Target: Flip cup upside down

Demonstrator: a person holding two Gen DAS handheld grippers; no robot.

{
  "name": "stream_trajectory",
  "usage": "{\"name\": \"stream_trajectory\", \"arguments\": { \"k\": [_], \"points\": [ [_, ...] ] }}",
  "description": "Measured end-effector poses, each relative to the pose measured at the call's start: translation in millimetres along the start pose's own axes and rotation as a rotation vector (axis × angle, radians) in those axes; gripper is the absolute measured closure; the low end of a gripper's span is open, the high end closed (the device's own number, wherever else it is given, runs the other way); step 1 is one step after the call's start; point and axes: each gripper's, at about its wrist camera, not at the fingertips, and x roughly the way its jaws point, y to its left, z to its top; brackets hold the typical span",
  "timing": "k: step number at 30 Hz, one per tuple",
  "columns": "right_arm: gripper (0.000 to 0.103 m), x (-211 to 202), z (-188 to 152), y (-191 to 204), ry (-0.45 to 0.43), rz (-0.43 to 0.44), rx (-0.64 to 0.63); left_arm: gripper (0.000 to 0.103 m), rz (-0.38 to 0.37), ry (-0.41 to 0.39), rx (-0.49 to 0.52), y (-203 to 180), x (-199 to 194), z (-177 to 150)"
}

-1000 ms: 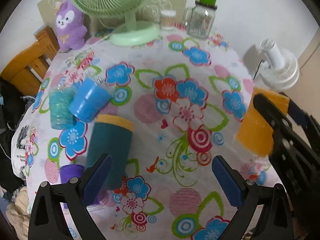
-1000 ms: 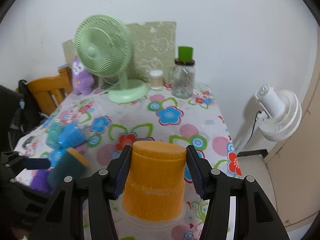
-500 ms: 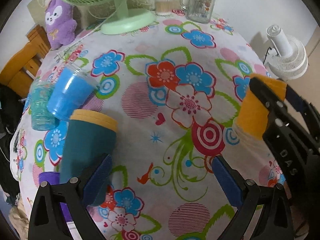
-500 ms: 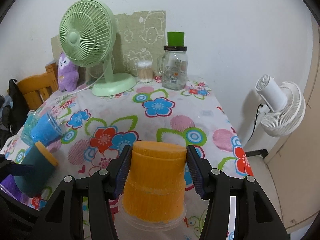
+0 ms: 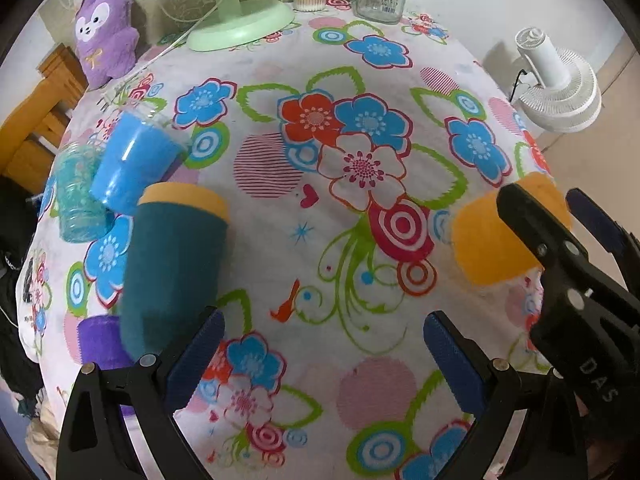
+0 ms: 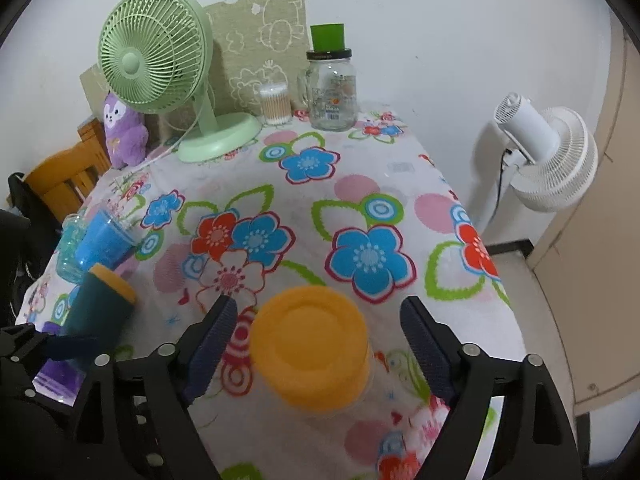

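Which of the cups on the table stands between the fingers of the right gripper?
The orange cup, standing upside down with its base up. The right gripper is open around it. The teal cup with the yellow rim and the blue cup stand far left.

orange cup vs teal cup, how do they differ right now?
The orange cup sits at the table's right side between the open fingers of the right gripper; the teal cup stands at the left, beside the left gripper. The orange cup is one colour throughout; the teal cup has a yellow band on top. The teal cup looks taller and slimmer. Neither is gripped.
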Motion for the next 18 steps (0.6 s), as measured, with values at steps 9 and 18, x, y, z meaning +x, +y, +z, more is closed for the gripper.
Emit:
{"name": "stream_trajectory", "arguments": {
  "k": [9,18],
  "points": [
    [0.016,-60,25,13,0.075,-0.016,0.023,0.002,-0.024,-0.050,-0.023,14,-66,-2],
    [0.014,-114,46,21,0.058,-0.057,0.023,0.002,-0.035,-0.153,-0.054,27,-121,-3]
  ]
}}
